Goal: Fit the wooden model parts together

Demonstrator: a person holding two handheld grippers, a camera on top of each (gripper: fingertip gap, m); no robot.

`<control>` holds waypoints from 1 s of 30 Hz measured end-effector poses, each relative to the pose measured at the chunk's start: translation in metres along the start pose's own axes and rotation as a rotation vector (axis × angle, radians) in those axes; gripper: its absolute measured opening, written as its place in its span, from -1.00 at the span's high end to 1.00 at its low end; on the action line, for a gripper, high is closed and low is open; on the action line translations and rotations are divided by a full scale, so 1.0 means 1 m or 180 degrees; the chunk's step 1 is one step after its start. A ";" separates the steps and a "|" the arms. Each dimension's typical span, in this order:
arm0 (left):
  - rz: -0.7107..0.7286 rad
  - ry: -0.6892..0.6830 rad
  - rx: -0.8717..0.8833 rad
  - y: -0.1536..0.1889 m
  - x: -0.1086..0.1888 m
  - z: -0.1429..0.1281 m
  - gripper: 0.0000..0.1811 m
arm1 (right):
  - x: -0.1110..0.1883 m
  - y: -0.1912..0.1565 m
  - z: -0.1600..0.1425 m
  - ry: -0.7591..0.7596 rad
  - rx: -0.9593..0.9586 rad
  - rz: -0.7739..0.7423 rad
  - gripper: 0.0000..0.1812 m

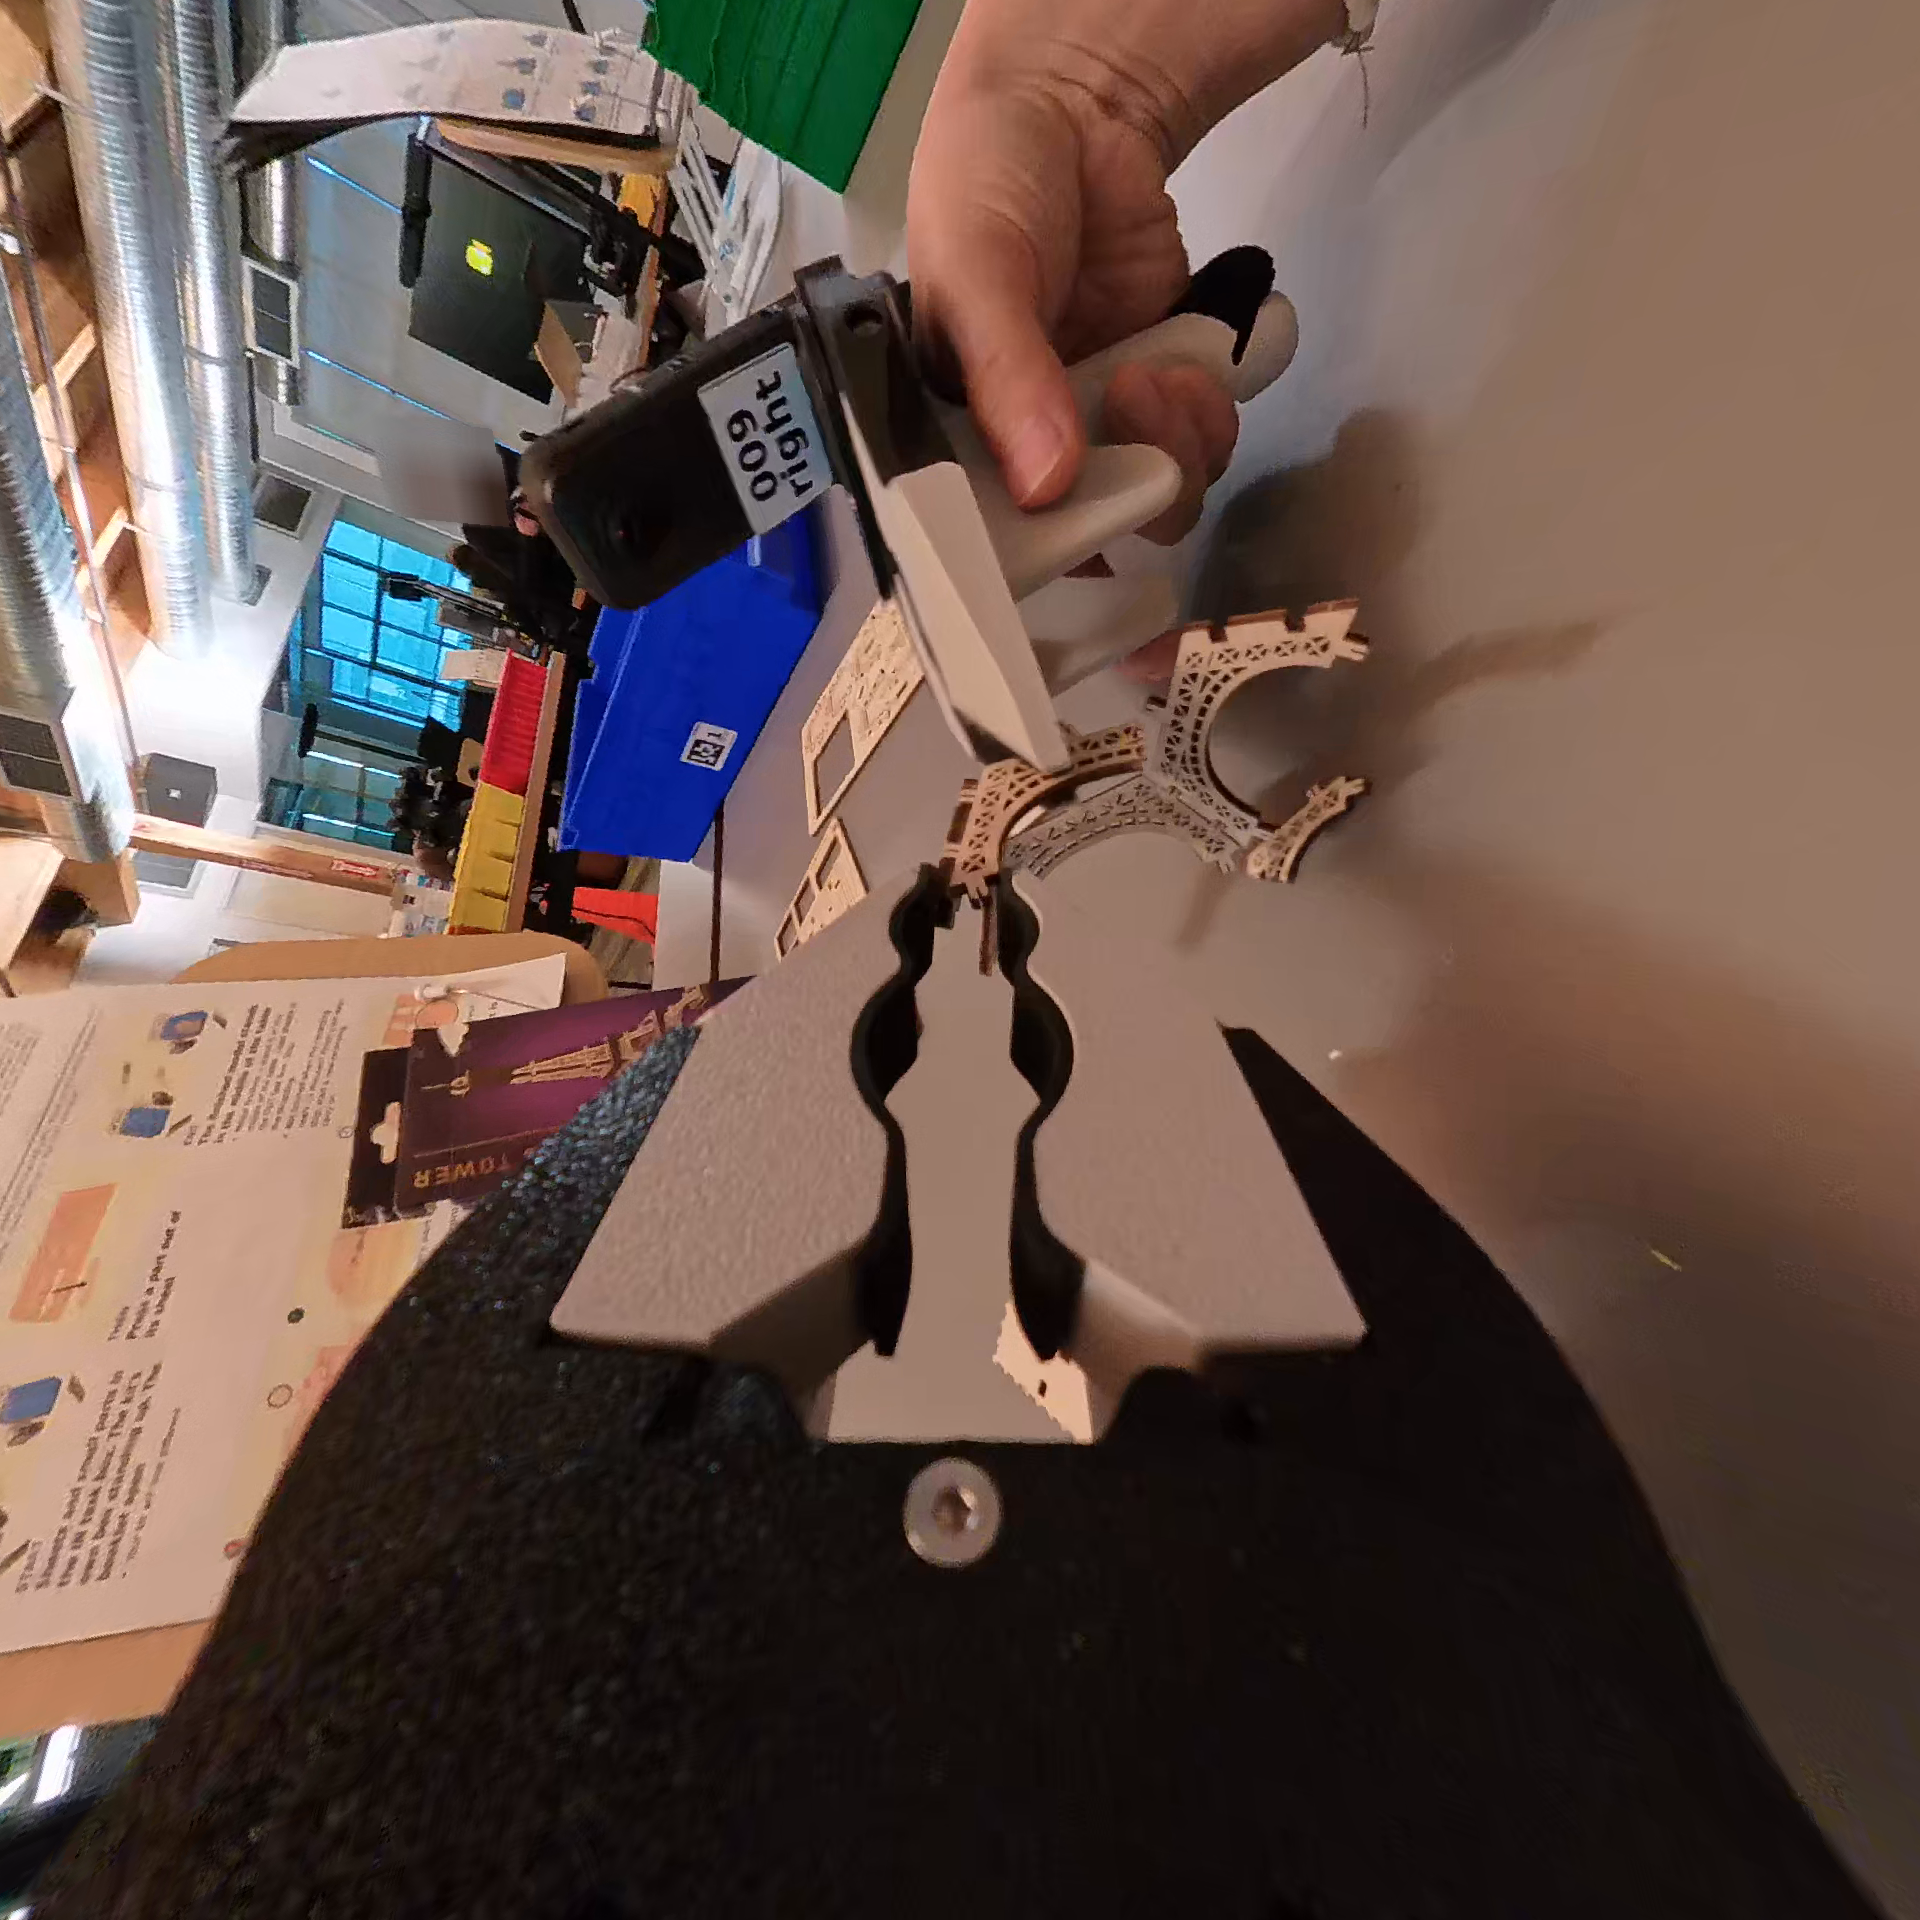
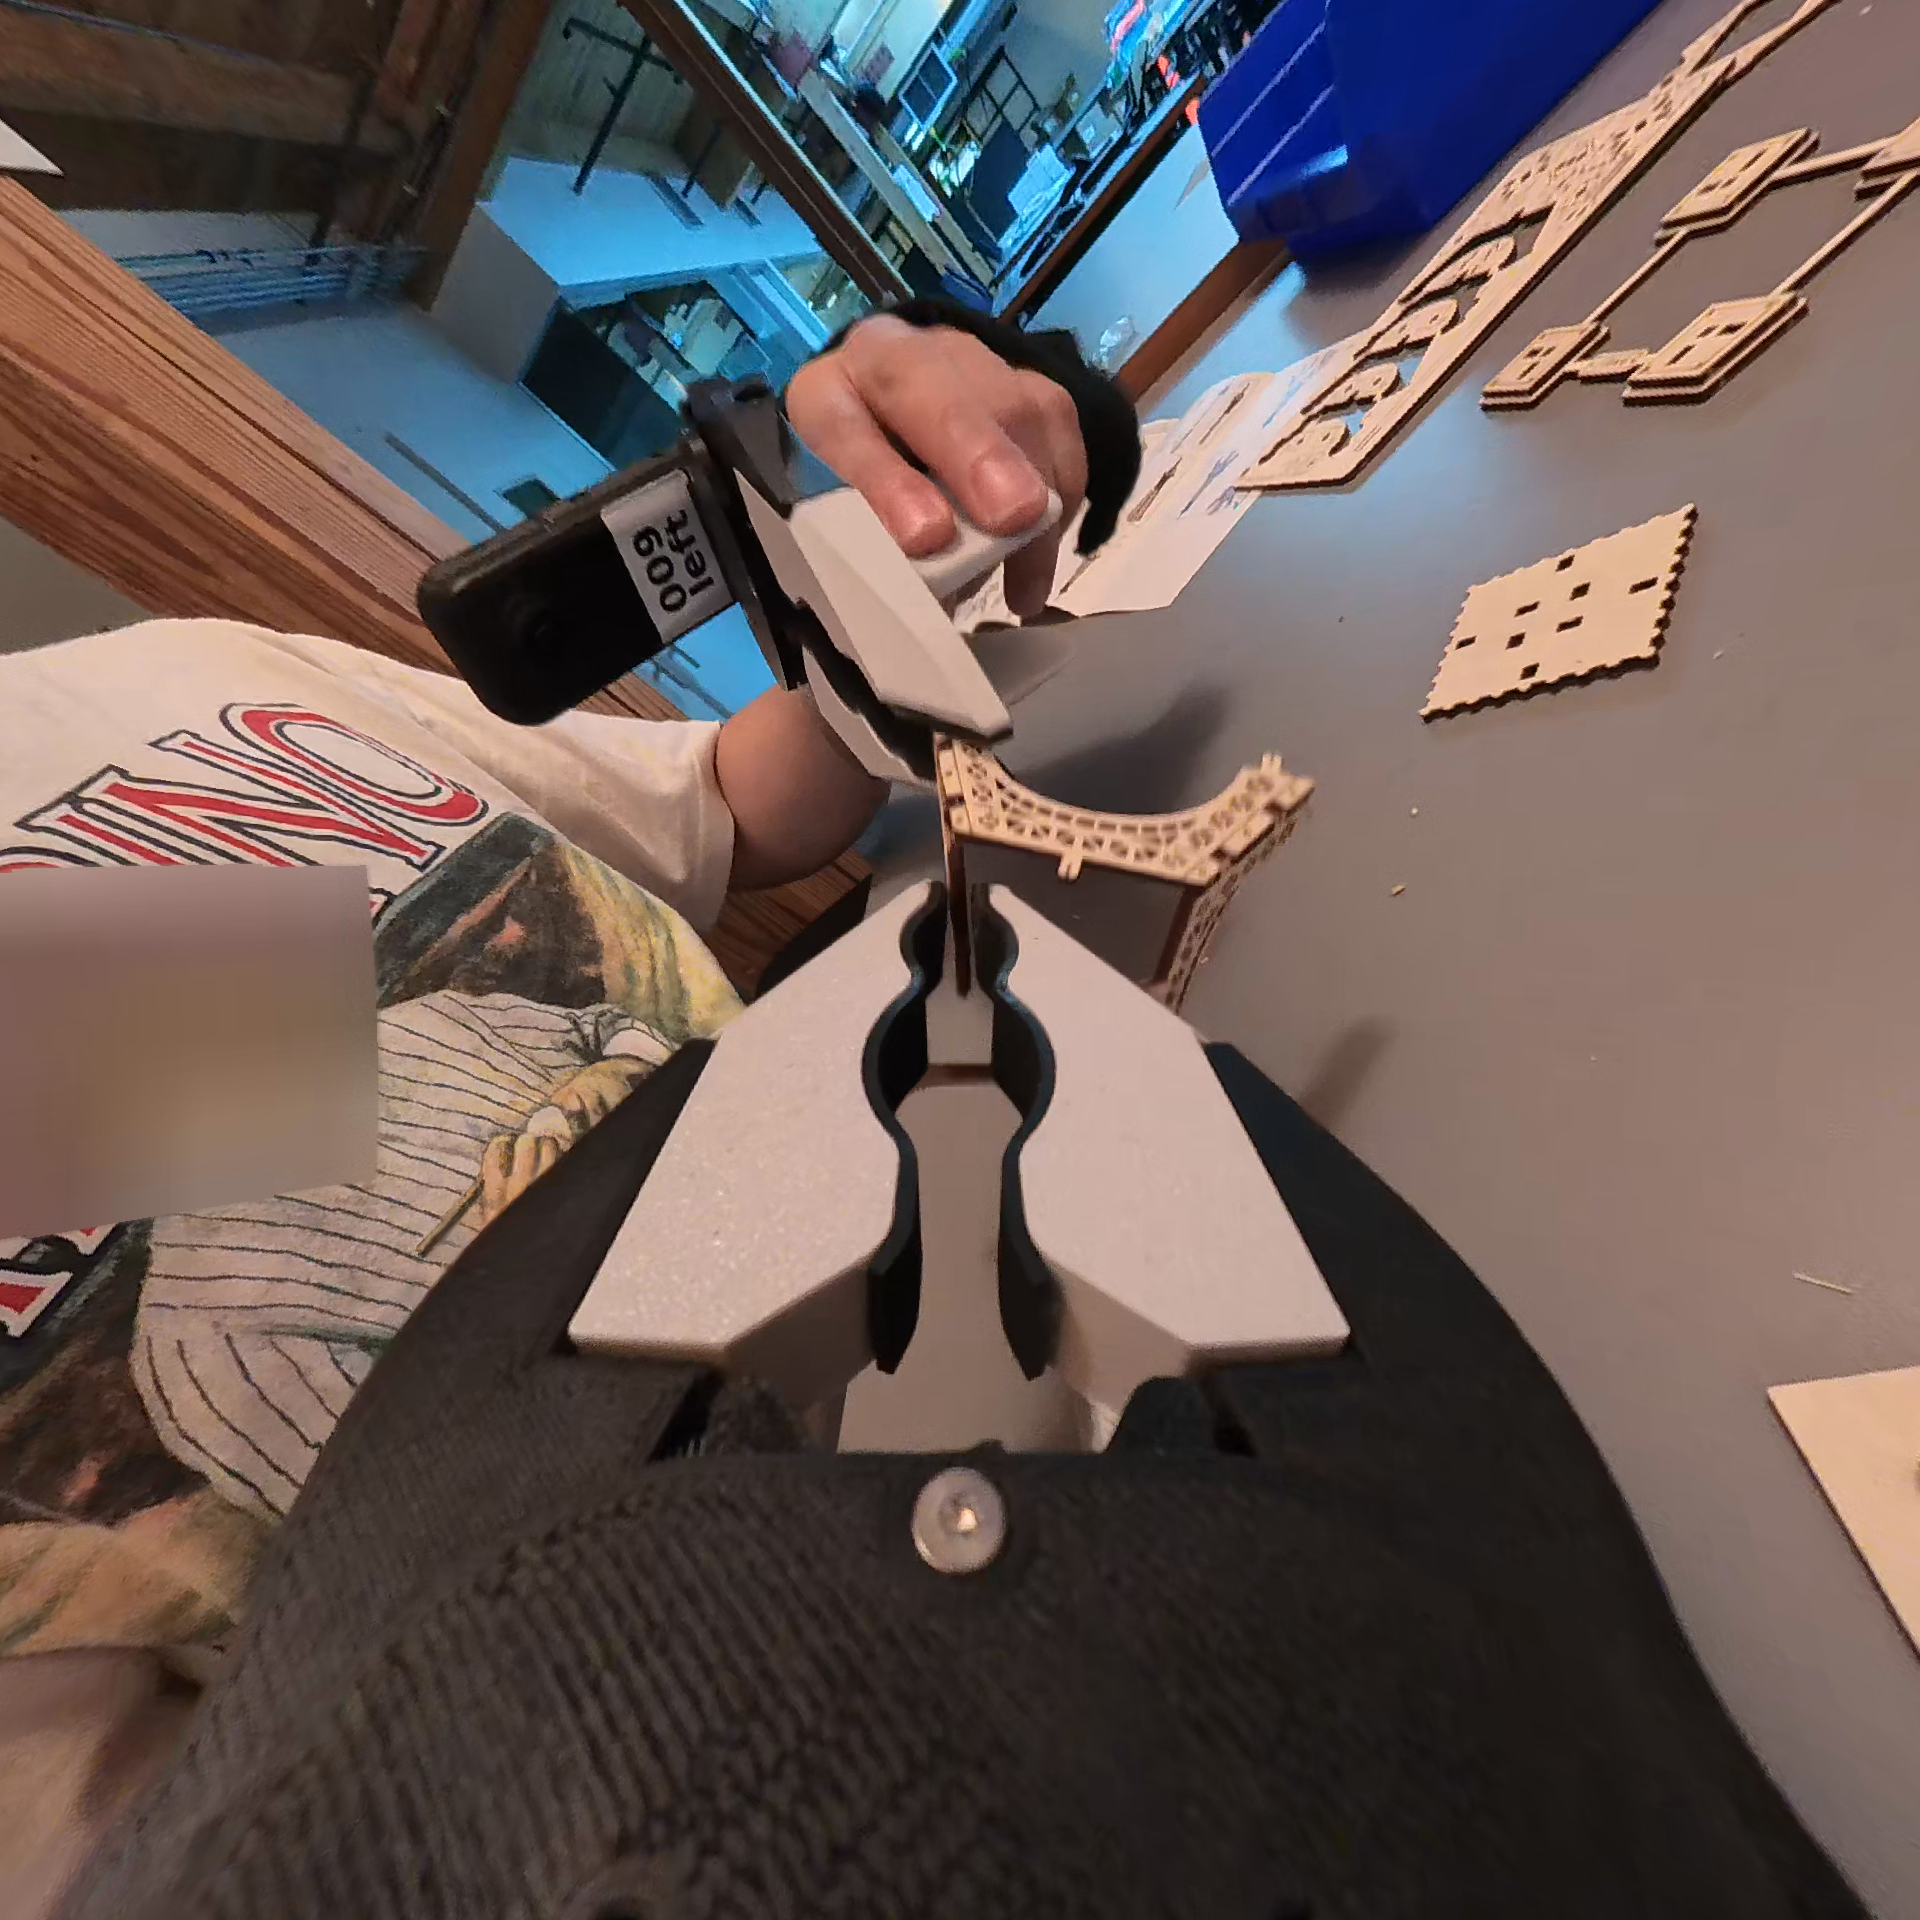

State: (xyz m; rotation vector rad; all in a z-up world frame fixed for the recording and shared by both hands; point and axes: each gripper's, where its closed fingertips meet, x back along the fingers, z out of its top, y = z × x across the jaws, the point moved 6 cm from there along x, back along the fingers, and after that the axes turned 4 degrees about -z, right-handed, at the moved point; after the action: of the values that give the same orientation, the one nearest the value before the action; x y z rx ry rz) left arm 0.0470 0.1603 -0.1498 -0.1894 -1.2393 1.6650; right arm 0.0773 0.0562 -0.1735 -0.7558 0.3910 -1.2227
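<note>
Wooden model assembly (image 2: 1117, 831): pale laser-cut lattice arches joined at right angles, raised off the grey surface, one thin edge pinched at the right claw's (image 2: 961, 914) tip, its far corner under the left claw (image 2: 940, 743).

Both wrist cams close, opposed, share wooden model (image 1: 1132, 790).

Left tool (image 1: 961, 904): grey fingers nearly together, tips pinching a thin wooden edge of the arched model piece (image 1: 1164, 790); also seen from the right wrist view (image 2: 935, 743), gripped around the handle by the left hand (image 2: 951, 436), forearm bare below a white sleeve. Right tool (image 2: 958, 914): fingers likewise narrowed onto a thin upright edge of the same piece; seen from the left wrist view (image 1: 1023, 743), angled down, held by the right hand (image 1: 1049, 239) with the thumb on the trigger lever.
</note>
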 end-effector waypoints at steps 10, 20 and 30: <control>0.0192 -0.0026 0.0355 -0.005 -0.001 -0.010 0.91 | 0.015 0.003 0.006 0.0028 0.0589 -0.0952 0.65; 0.0238 0.0184 0.1276 -0.020 0.014 -0.023 0.91 | 0.001 -0.041 0.026 -0.0345 0.3280 -0.2434 0.23; 0.0442 -0.0177 0.0761 -0.030 0.022 -0.012 0.91 | -0.015 -0.046 0.047 -0.0613 0.3450 -0.2362 0.42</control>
State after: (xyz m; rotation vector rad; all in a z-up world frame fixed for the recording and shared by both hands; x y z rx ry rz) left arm 0.0623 0.1841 -0.1225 -0.0843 -1.0764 1.9344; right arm 0.0712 0.0778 -0.1103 -0.0282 -0.7582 -1.7562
